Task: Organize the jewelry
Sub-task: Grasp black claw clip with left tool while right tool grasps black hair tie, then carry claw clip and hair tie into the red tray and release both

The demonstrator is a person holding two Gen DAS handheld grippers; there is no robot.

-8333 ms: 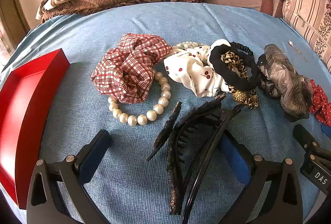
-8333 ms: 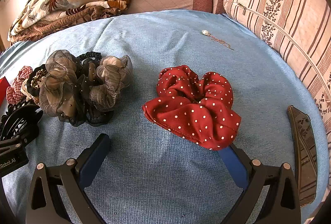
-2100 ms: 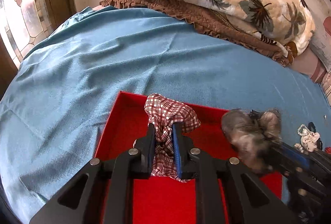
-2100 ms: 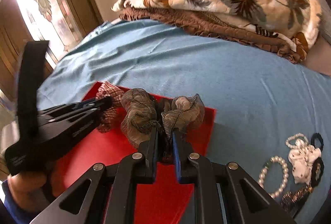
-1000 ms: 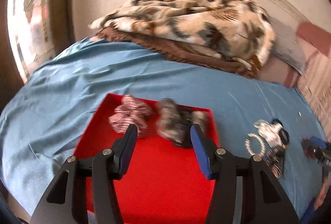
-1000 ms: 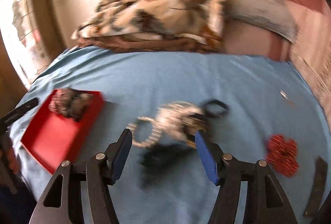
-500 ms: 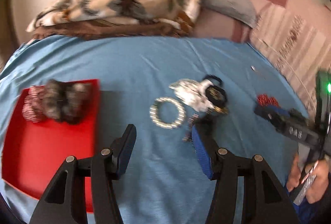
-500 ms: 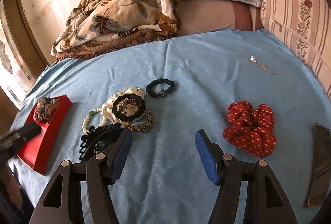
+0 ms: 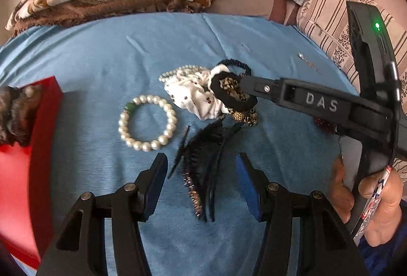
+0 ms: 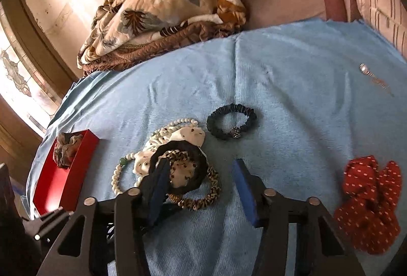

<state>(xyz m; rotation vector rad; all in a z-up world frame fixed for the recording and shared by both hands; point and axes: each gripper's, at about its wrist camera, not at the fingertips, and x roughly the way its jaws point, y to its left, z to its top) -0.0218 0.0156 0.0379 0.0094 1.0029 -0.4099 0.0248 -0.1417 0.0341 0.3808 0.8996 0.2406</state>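
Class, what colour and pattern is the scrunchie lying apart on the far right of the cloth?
The scrunchie is red with white dots, best seen in the right wrist view.

We see bare blue cloth [image 10: 292,77] behind the pile and between the black beaded hair tie [image 10: 231,121] and the red polka-dot scrunchie [image 10: 368,202], wide enough for passage. The central pile, white scrunchie [image 9: 198,95] under thick black band [image 9: 232,95], blocks the middle. The black claw clip [image 9: 203,161] lies between our left gripper's [image 9: 202,181] spread fingers. The pearl bracelet [image 9: 147,120] sits between pile and red tray [image 9: 48,123]. Our right gripper [image 10: 202,189], fingers apart, overlaps the pile's right edge.
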